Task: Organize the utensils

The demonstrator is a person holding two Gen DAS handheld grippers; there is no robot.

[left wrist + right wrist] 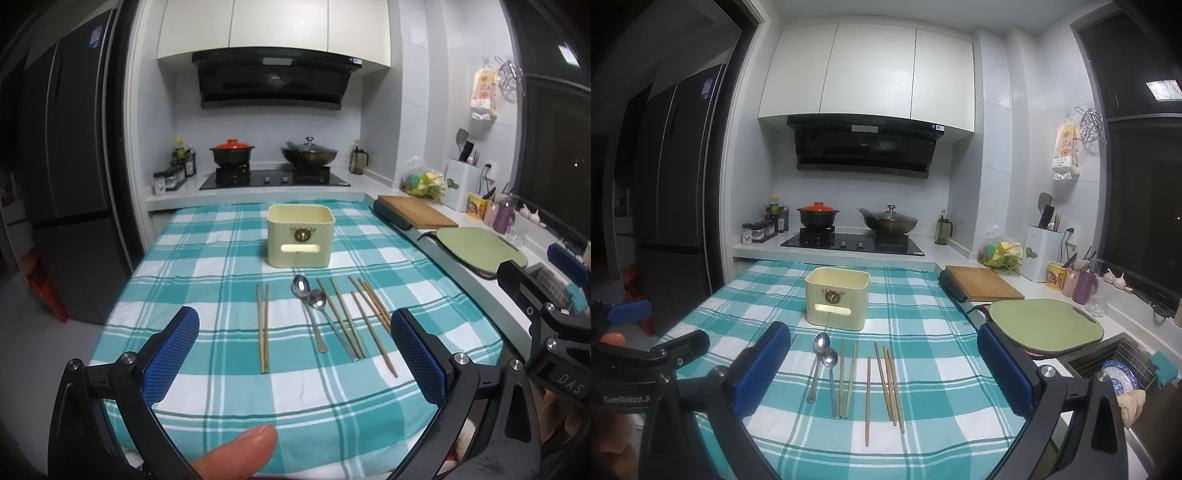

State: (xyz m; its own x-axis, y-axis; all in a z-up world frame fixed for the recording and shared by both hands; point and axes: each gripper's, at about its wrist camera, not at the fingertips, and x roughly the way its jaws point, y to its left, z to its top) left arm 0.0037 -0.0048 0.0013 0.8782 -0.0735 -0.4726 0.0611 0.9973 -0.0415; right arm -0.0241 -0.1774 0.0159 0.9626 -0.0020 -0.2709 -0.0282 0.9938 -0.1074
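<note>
A cream square holder (301, 236) (837, 298) stands upright and empty on the teal checked cloth (207, 258) (923, 332). In front of it lie two metal spoons (308, 299) (823, 356) and several wooden chopsticks (263, 325) (888, 380), a pair lying apart at the left in the left wrist view. My left gripper (295, 328) is open and empty above the near edge of the cloth, short of the utensils. My right gripper (882, 354) is open and empty, also short of them.
A wooden board (415, 210) (982, 282) and a green cutting board (480, 245) (1043, 323) lie on the counter at the right. A sink with a blue plate (1117, 374) is at the near right. A stove with pots (849, 240) is behind.
</note>
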